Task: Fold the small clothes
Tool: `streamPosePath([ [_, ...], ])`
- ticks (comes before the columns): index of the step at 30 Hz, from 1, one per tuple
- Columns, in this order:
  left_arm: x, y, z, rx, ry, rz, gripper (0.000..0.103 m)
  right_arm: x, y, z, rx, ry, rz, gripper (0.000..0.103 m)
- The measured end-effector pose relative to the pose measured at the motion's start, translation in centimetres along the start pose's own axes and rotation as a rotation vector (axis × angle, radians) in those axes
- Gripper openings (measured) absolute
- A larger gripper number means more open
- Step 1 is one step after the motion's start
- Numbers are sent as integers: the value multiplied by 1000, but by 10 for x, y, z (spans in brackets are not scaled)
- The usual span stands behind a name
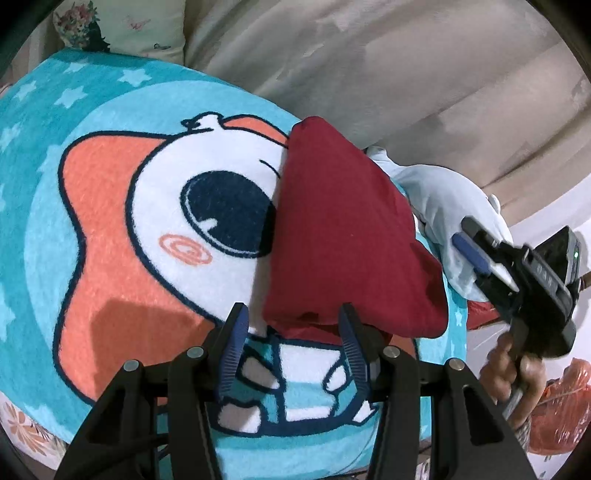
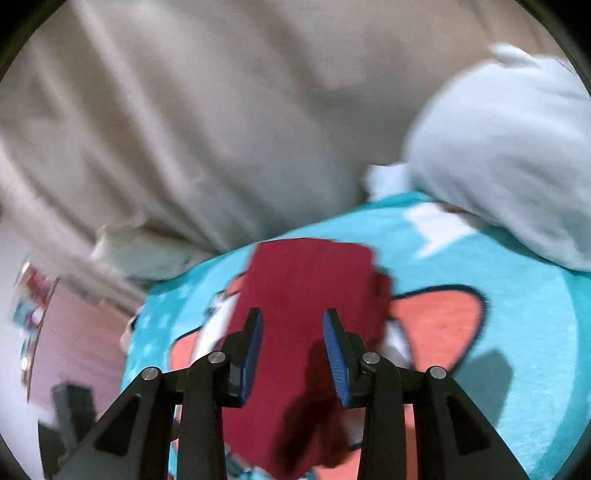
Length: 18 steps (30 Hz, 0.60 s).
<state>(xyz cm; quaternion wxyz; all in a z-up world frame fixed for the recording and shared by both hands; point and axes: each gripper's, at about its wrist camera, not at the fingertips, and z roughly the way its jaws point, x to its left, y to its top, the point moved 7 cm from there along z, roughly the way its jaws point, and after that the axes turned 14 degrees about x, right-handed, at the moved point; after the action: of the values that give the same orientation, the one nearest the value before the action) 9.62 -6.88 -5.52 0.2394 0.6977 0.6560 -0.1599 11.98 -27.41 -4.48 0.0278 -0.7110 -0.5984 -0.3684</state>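
Observation:
A dark red garment (image 1: pixel 343 236) lies folded on a turquoise cartoon towel (image 1: pixel 110 206). My left gripper (image 1: pixel 291 323) is open and empty, with its fingertips at the garment's near edge. My right gripper (image 1: pixel 469 236) shows in the left wrist view beyond the garment's right side, over a pale blue cloth (image 1: pixel 443 199). In the right wrist view the right gripper (image 2: pixel 292 317) is open and empty above the red garment (image 2: pixel 306 295), and that view is blurred.
The pale blue cloth (image 2: pixel 509 158) lies bunched at the towel's (image 2: pixel 517 332) far right edge. A beige sheet (image 1: pixel 369 55) covers the bed behind. A floral pillow (image 1: pixel 81 26) sits at the far left. An orange plastic bag (image 1: pixel 561 406) is at the lower right.

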Motion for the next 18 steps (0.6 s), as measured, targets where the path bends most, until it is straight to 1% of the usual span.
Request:
streamPosePath([
  [1,-1,0,0,1,-2,-3,49,5,-3,10,30,31,10,37],
  [2,-1,1,-1,0,-6,-3,49,1,-9,21,62,59,41,37],
  [4,-2,2,-1,-2,0,2,49,-17,-24,44,132,94,112,37],
  [5,-1,2,-1,-2,9,7,49,-32,-33,56,162,97,152,33],
  [6,-1,2,-1,-3,16,9,49,-42,-38,62,169,86,169,29],
  [7,0,2,-1,-3,20,11,49,-52,-43,66,172,59,178,15],
  [8,2,1,-1,-3,31,14,49,-59,-46,68,170,49,177,8],
  [9,3,2,-1,-3,43,16,49,-60,-47,66,164,57,178,8],
  [10,4,2,-1,-4,51,17,49,-58,-46,64,166,45,173,8],
  [12,7,3,-2,-4,64,21,49,-46,-41,56,154,-8,131,12],
  [14,9,4,-3,-8,70,21,50,-29,-31,45,111,-53,87,19],
  [16,13,4,-6,-16,84,19,50,-8,-23,38,71,-82,31,21],
  [18,20,5,-11,-23,98,14,50,14,-19,42,66,-76,-17,21],
])
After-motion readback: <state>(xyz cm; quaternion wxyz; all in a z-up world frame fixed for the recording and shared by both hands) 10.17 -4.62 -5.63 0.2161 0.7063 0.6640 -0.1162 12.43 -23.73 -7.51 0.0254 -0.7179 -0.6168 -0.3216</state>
